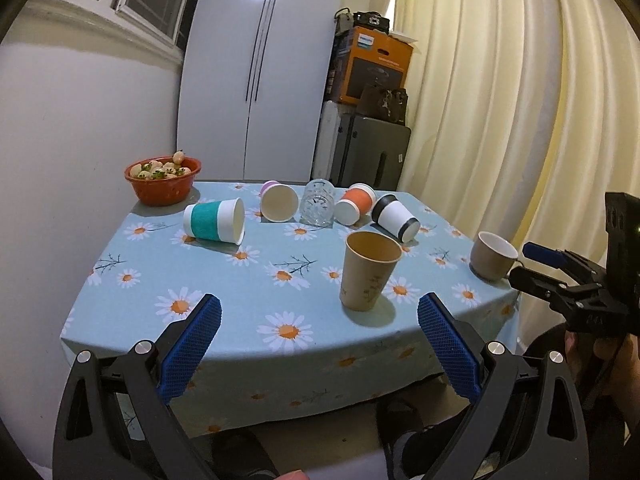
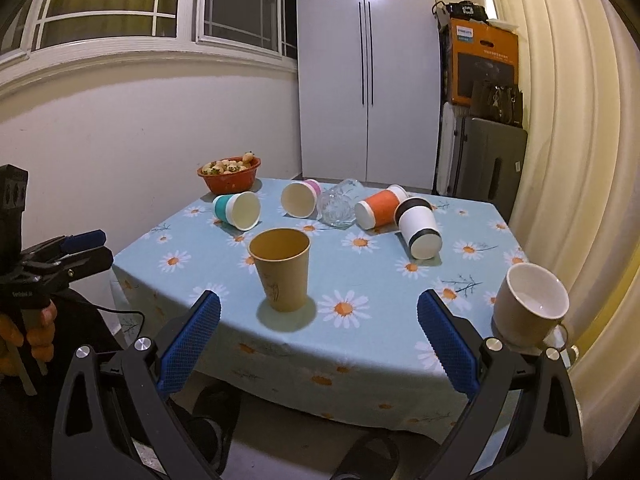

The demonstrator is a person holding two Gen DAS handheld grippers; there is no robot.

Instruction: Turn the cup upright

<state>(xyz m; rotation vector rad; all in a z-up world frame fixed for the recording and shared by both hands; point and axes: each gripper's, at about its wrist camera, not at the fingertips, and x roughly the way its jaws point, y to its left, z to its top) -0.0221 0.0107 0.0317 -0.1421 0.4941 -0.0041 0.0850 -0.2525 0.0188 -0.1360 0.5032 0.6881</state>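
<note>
Several cups lie on their sides along the far half of the table: a teal-banded cup, a pink-bottomed cup, a clear glass, an orange cup and a black-and-white cup. A brown paper cup stands upright near the front. A beige mug stands upright at the right edge. My left gripper and right gripper are both open and empty, before the table's front edge.
The table wears a blue daisy cloth. An orange bowl of fruit sits at the back left. A wall is on the left, a curtain on the right, a white cabinet and stacked boxes behind.
</note>
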